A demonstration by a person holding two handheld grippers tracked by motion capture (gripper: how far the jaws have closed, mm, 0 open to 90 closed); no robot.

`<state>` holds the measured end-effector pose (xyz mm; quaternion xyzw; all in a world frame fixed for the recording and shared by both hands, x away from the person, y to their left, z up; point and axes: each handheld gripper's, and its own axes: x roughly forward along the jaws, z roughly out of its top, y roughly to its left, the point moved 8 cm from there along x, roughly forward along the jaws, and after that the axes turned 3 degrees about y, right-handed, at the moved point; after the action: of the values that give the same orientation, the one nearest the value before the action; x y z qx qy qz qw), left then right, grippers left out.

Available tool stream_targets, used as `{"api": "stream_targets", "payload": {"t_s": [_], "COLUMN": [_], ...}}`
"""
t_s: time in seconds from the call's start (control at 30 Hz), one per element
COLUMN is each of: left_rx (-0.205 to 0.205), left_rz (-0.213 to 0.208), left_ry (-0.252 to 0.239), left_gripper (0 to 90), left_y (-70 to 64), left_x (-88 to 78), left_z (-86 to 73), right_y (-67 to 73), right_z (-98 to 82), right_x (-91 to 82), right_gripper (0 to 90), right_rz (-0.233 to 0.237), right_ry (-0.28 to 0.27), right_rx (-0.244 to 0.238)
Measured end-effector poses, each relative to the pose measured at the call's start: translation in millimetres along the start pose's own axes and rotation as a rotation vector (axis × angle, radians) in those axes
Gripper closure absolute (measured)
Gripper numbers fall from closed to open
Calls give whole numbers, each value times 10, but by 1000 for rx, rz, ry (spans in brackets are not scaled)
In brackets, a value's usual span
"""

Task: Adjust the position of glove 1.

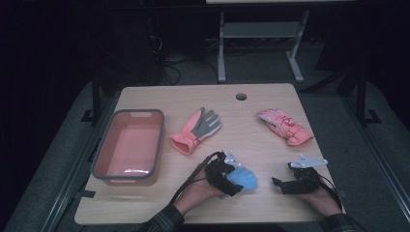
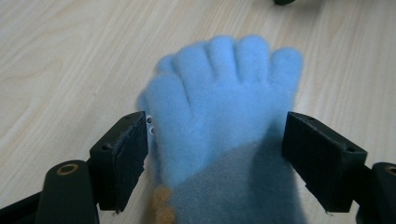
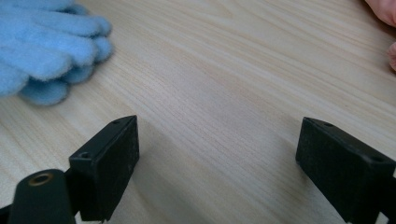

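A fuzzy light-blue glove [image 1: 244,178] lies flat on the wooden table near the front edge, fingers pointing away from my left gripper [image 1: 231,178]. In the left gripper view the glove [image 2: 224,107], with a grey cuff, sits between the jaws of that gripper [image 2: 217,154], which stand open on either side of its palm. My right gripper [image 1: 278,183] rests low at the front right, pointing left. Its jaws [image 3: 219,158] are wide open over bare wood, and the blue glove's fingertips [image 3: 46,51] lie ahead to the left.
A salmon bin with a grey rim [image 1: 159,140] stands at the left. A pink and grey glove [image 1: 196,129] lies in the middle of the table, and a pink glove [image 1: 284,125] at the back right. A cable hole [image 1: 241,96] sits near the far edge.
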<state>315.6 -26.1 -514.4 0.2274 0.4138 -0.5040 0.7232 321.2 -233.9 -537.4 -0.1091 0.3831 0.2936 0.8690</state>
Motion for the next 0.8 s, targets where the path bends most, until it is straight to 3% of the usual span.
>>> {"api": "stream_targets", "payload": {"t_s": [0.27,0.4,0.53,0.7,0.8], "left_rx": [-3,-7,30,28,13], "left_rz": [-14,-11,-15,-48,-74], "left_ry": [16,2,10,-5,-10], "left_gripper": [222,249,368,584,670], "left_y": [4,-9,-35,-84,-87], "left_x": [74,73,51,43,40], "left_z": [-60,-59,-71,-66,-66], "right_y": [-1,-1,-2,-1,-1], "right_z": [1,1,1,0,0], "right_x": [1,1,1,1,1], "right_gripper": [128,128,128,128,129], "right_rz": [-1,0,-1,-1,-1], "right_ry": [-1,-1,-1,0,0], "right_rx": [-1,-1,-2,-1,-1]}}
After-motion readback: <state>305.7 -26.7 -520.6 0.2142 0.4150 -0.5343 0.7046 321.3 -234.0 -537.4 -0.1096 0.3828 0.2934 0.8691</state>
